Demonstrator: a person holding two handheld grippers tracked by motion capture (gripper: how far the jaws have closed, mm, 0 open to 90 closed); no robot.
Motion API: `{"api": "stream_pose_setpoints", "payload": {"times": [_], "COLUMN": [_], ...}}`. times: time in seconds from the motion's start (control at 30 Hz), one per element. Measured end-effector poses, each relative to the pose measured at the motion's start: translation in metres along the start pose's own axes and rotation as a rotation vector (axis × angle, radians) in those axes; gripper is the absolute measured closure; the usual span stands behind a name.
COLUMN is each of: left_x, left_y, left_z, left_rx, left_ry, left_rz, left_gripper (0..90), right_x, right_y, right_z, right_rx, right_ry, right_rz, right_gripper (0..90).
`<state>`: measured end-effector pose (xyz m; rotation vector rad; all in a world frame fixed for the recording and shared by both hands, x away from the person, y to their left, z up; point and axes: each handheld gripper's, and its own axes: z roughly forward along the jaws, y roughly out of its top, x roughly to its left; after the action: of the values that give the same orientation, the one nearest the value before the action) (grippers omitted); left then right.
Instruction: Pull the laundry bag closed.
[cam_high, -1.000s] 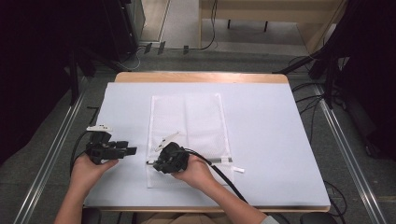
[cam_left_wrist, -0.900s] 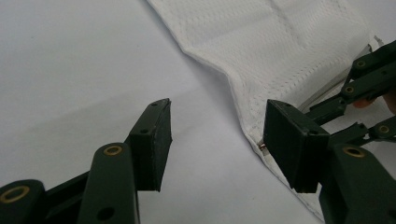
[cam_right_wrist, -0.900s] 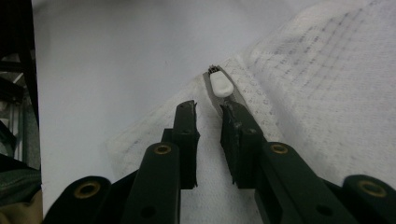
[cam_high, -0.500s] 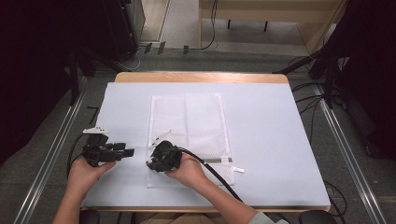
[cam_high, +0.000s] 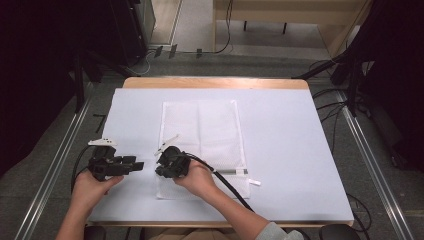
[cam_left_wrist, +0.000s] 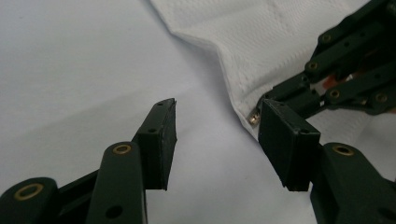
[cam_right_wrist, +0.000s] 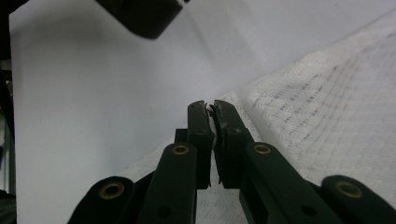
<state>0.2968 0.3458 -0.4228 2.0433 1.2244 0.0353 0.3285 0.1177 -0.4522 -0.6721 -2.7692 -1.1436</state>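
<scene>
Now, step in hand: a person at a white-covered surface (cam_high: 300, 150) works the near-left corner of a white mesh bag (cam_high: 210, 135), which lies flat mid-surface with a zipper along its near edge.
Bag position: spread lengthwise away from the person, its near-left corner lifted slightly off the surface, as the left gripper view shows by the raised fold of mesh (cam_left_wrist: 261, 42).
Right claw (cam_high: 161, 167): jaws pressed together on the bag's left edge near that corner; in the right gripper view the closed tips (cam_right_wrist: 209, 109) pinch a thin sliver of mesh.
Left claw (cam_high: 135, 165): jaws wide apart, gripping nothing, hovering just beside the pinched corner; in its own view the gap (cam_left_wrist: 217, 135) frames bare surface, with the bag's edge touching or nearly touching the right-hand jaw.
Judged stage: early, likely the start of a fold or lift, with one corner secured and the second grip not yet made.
Next move calls for: sliding the left claw onto the bag's edge, then closing squarely on the mesh.
Risk: thin mesh may slip from the pinch.
</scene>
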Motion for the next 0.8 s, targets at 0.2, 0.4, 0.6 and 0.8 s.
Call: {"api": "stream_pose_setpoints", "payload": {"times": [0.2, 0.4, 0.6, 0.8], "left_x": [-0.005, -0.007, -0.012, -0.018], "left_y": [0.001, 0.001, 0.003, 0.004], "left_z": [0.003, 0.006, 0.012, 0.02], "left_rx": [0.017, 0.032, 0.043, 0.084], "left_ry": [-0.052, -0.077, -0.117, -0.146], "left_rz": [0.038, 0.058, 0.077, 0.095], "left_gripper": [49.7, 52.5, 54.6, 58.5], "right_x": [0.001, 0.001, -0.002, -0.001], "right_y": [0.005, 0.008, 0.013, 0.015], "right_z": [-0.01, -0.018, -0.024, -0.028], "right_rx": [-0.028, -0.052, -0.071, -0.086], "right_ry": [0.001, -0.006, -0.007, -0.002], "right_rz": [-0.026, -0.036, -0.036, -0.031], "right_gripper": [87.8, 87.8, 87.8, 87.8]}}
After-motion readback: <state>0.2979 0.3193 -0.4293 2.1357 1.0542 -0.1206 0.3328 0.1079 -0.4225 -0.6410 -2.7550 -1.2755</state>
